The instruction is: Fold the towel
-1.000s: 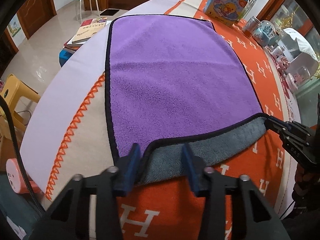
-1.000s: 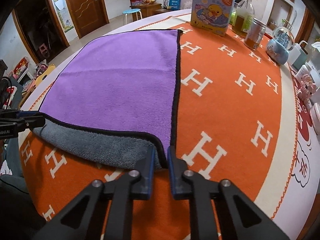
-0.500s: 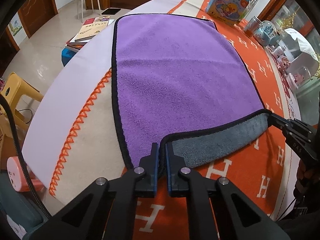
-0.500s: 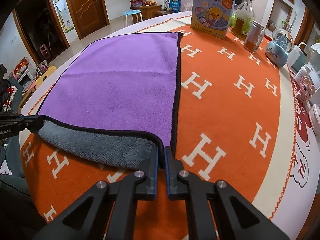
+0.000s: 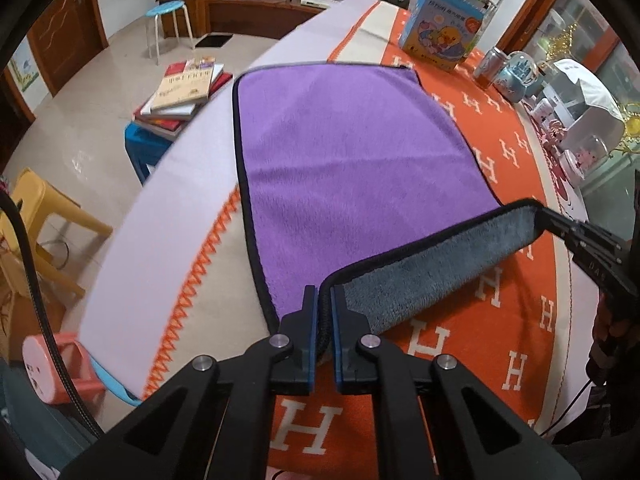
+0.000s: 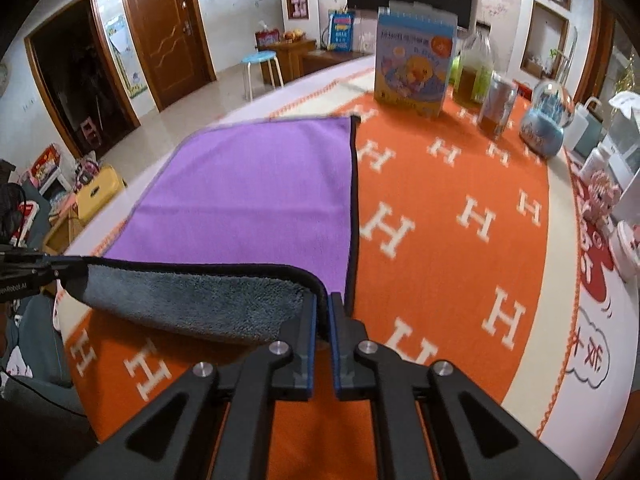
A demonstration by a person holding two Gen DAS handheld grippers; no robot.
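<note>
A purple towel (image 5: 352, 160) with a black hem and grey underside lies on the orange tablecloth; it also shows in the right wrist view (image 6: 248, 188). My left gripper (image 5: 325, 300) is shut on the towel's near left corner. My right gripper (image 6: 323, 308) is shut on the near right corner. Both corners are lifted off the table, so the near edge hangs between them with the grey underside (image 5: 432, 272) showing. The right gripper shows at the right of the left wrist view (image 5: 560, 228), and the left gripper at the left of the right wrist view (image 6: 52, 268).
A blue picture box (image 6: 416, 64), a bottle (image 6: 476, 72), a jar (image 6: 498, 108) and a snow globe (image 6: 546, 120) stand at the table's far side. White containers (image 5: 588, 112) line the right edge. Books (image 5: 184, 92) and a yellow stool (image 5: 36, 216) sit beyond the left edge.
My left gripper has closed on the near left corner. Both grippers have risen, lifting the towel's near edge off the table.
</note>
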